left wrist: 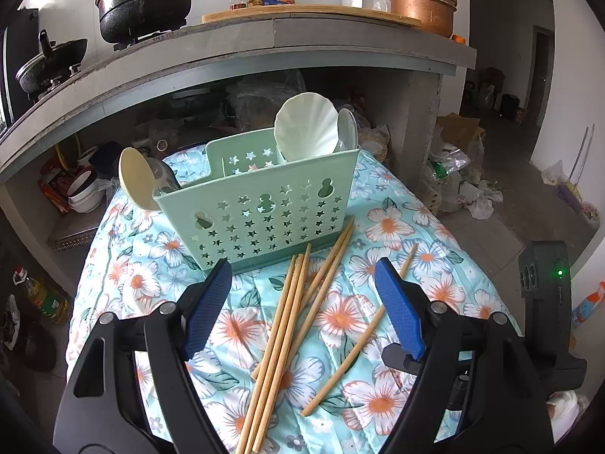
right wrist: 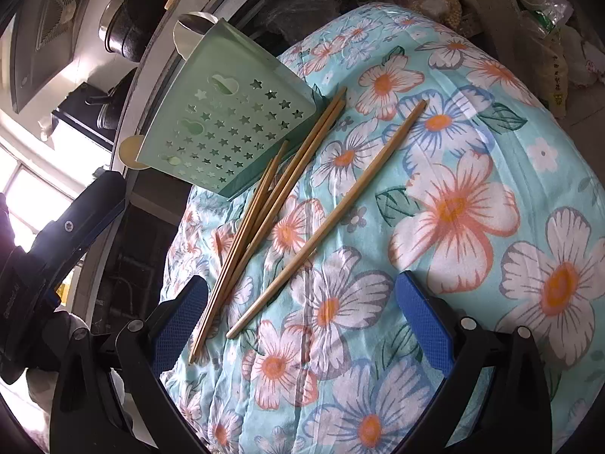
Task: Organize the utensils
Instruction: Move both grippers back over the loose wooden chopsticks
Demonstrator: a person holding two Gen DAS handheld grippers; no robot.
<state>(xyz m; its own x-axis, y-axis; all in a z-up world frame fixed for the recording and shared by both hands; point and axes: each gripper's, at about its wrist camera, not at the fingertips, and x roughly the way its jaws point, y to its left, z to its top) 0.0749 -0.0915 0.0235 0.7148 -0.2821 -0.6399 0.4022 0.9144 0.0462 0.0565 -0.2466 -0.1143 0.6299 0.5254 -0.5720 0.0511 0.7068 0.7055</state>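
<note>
On floral cloth (right wrist: 472, 174): chopsticks (left wrist: 281, 336) touching caddy (left wrist: 261, 208) base | both jaws apart, empty

Left tool (left wrist: 302, 287): jaws spread wide, blue pads (left wrist: 206, 310) facing each other, nothing gripped, pitched forward and downward. Right tool (right wrist: 298, 317): jaws at full spread, empty, likewise angled down. Right tool's body also visible at the left view's right edge.
</note>
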